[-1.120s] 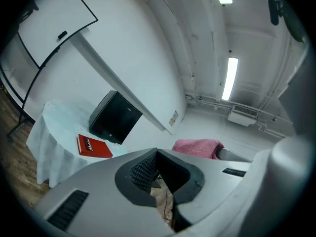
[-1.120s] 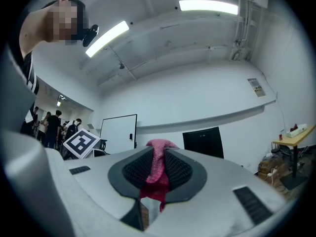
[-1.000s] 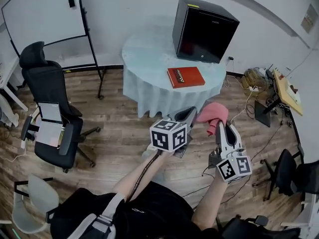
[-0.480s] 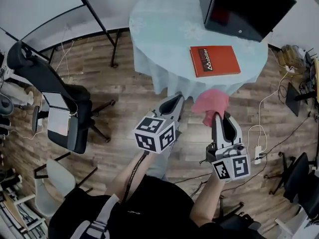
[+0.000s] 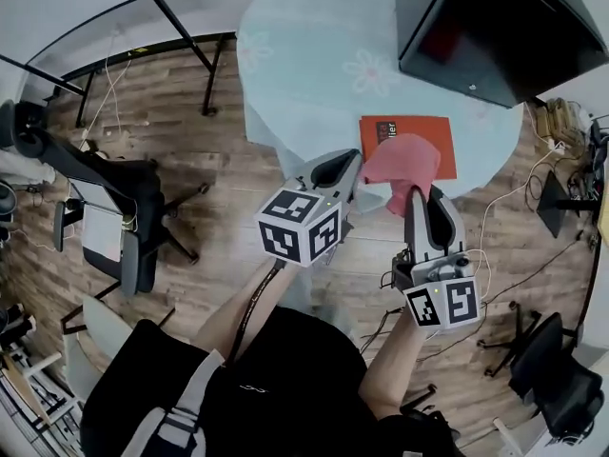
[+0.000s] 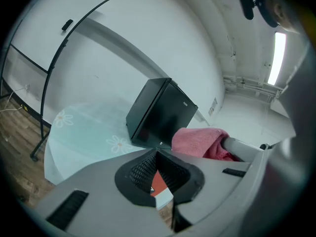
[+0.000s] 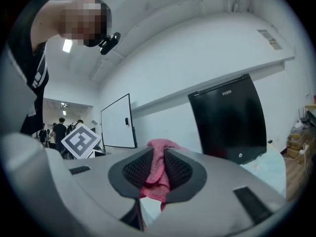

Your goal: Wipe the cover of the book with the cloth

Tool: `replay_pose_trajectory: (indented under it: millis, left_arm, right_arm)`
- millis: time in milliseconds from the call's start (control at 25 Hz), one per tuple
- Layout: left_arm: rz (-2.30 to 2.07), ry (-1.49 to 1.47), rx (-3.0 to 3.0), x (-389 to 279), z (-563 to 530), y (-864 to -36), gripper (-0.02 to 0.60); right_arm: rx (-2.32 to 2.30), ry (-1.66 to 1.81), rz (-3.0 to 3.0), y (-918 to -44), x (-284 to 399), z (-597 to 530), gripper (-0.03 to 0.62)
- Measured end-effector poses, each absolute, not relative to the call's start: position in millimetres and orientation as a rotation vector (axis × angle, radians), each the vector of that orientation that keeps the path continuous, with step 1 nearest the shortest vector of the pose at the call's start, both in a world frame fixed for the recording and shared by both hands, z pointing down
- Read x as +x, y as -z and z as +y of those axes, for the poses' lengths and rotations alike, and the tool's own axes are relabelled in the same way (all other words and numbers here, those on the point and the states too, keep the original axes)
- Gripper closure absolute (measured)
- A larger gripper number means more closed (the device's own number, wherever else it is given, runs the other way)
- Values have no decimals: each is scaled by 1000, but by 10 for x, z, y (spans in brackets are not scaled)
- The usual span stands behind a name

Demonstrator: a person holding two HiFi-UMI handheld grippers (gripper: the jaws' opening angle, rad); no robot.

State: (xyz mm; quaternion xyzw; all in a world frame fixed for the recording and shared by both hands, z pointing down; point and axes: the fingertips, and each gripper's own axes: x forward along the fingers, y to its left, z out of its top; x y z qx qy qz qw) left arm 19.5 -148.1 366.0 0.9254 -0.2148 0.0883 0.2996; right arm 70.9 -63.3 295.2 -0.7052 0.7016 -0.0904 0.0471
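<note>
The pink cloth looks soft and nubby, like towelling; the book has a smooth red cover, perhaps slightly glossy. The tablecloth is smooth pale fabric, the floor matt wood planks, and the black cabinet shiny-fronted.

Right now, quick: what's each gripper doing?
Left gripper: closed, nothing in it.
Right gripper: closed on the pink cloth.
</note>
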Motion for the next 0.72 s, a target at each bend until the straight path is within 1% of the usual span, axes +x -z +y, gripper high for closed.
replay_pose_trajectory:
  millis: [280, 720]
  left_arm:
    - [-581, -195, 2480, 576, -1619, -3359, 568]
    - [-857, -74, 2392, 801, -2109, -3130, 569]
  right_arm:
    - [-2196, 338, 2125, -2913, 1212, -744, 526]
    - [-1971, 353, 2429, -2757, 1551, -1256, 526]
